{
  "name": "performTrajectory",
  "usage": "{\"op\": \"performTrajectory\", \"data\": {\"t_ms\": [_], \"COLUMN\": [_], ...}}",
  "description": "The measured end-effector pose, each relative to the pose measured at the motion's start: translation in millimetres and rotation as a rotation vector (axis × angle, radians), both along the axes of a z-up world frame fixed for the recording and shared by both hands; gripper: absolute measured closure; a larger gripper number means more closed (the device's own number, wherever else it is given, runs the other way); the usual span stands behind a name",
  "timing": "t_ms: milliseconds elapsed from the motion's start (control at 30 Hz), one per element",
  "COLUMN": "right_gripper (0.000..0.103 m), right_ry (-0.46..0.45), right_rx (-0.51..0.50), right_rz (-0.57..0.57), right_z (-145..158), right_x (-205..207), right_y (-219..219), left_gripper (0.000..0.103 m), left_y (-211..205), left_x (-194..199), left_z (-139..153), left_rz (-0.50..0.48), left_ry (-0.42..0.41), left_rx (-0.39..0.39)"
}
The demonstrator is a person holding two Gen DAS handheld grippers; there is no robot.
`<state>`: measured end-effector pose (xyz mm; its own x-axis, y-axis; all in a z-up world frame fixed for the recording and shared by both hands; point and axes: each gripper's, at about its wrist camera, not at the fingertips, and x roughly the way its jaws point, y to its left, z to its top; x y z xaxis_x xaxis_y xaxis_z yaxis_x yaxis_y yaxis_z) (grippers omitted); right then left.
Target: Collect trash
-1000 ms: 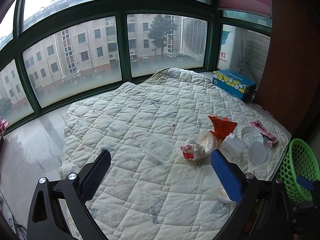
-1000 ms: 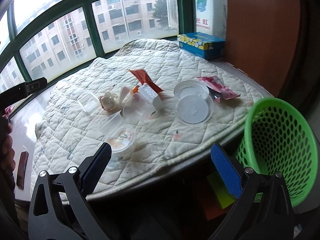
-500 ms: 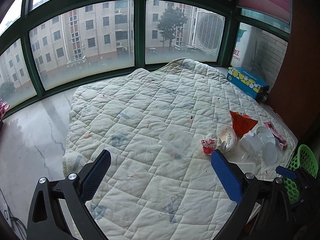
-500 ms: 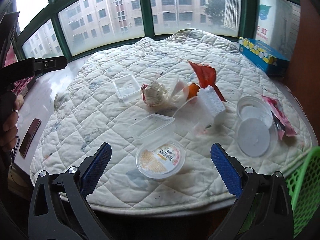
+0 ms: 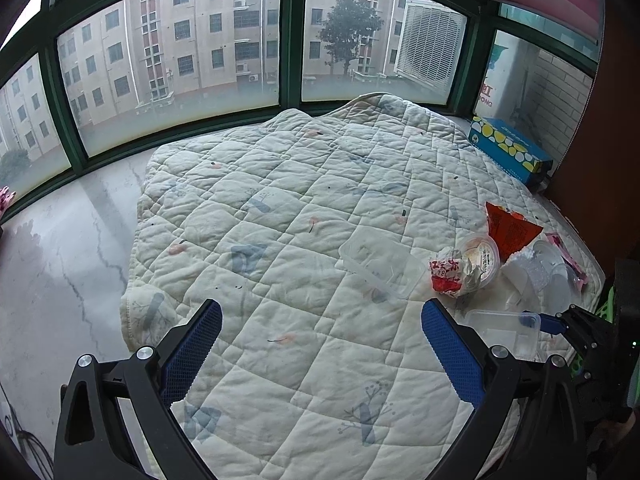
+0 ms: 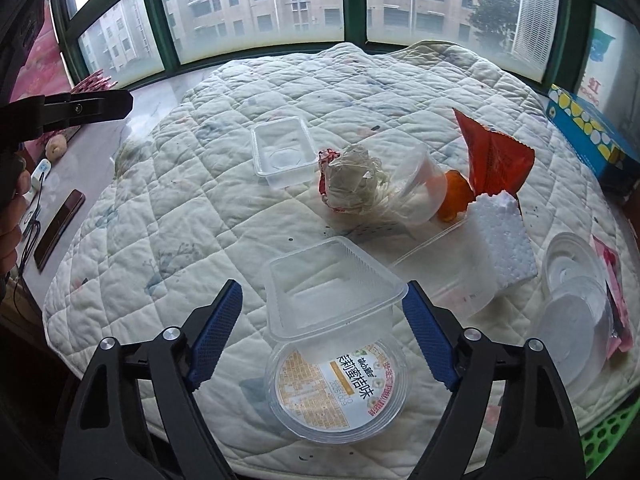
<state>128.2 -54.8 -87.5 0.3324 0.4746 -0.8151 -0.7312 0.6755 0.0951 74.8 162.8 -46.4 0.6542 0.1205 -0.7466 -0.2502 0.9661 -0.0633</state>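
Trash, a clear tray (image 6: 332,292) and labelled cup (image 6: 338,388), lies at the quilted surface (image 6: 168,208) edge, now bracketed by right tongs (image 6: 320,336), brought in, apart. Left tongs (image 5: 320,356) apart, empty. Grasp judged imminent.

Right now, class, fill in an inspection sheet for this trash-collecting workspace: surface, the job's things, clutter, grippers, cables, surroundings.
Surface: white quilted cover, stained, spread over a pale marble-look ledge.
Job's things: clear rectangular tray leaning on a labelled round cup; second clear tray; crumpled wrapper; orange packet; foam block; round clear lids; green basket at the edge.
Clutter: blue dotted box; dark phone-like slab.
Grippers: right gripper jaws open either side of the tray; left gripper jaws open over bare quilt.
Cables: thin dark cord beside the slab.
Surroundings: green-framed windows facing apartment blocks.
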Motion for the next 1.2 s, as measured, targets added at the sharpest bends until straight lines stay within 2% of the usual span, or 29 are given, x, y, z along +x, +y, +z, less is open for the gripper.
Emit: {"op": "performTrajectory", "data": {"t_ms": [67,100,300,467,633,700,867,1033,1200], "right_gripper": [0.041,0.042,0.045,0.046,0.047,0.047,0.047,0.047,0.047], "right_ry": [0.002,0.008,0.006,-0.012,-0.017,-0.024,-0.013,-0.02,-0.048], "right_rx": [-0.001,0.003,0.059,0.124,0.161,0.184,0.231,0.261,0.278], "right_rz": [-0.006,-0.01,-0.058,-0.117,-0.17,-0.189,-0.239,-0.279,-0.33], "right_z": [-0.8,-0.6,12.0,32.4,41.9,45.2,48.6,55.3,65.3], "right_x": [-0.2,-0.4,-3.6,-5.0,-3.2,-4.3,1.1,0.4,-9.1], "right_y": [-0.4,-1.7,-15.2,-32.4,-47.9,-54.8,-68.6,-81.4,-100.2], "left_gripper": [0.006,0.006,0.006,0.008,0.01,0.014,0.015,0.016,0.025], "left_y": [-5.5,-8.1,-22.9,-18.8,-8.5,-7.6,-4.7,-0.4,0.5], "left_x": [4.2,6.8,24.5,53.4,89.3,103.8,133.6,148.2,158.1], "left_z": [-2.1,-3.3,-17.0,-29.9,-42.1,-49.0,-68.8,-86.5,-98.8], "left_rz": [-0.022,-0.033,-0.106,-0.058,0.014,0.042,0.106,0.146,0.164], "left_ry": [0.001,0.001,0.023,0.069,0.122,0.146,0.203,0.26,0.295], "left_rx": [0.0,0.002,-0.015,-0.053,-0.147,-0.164,-0.179,-0.218,-0.26]}}
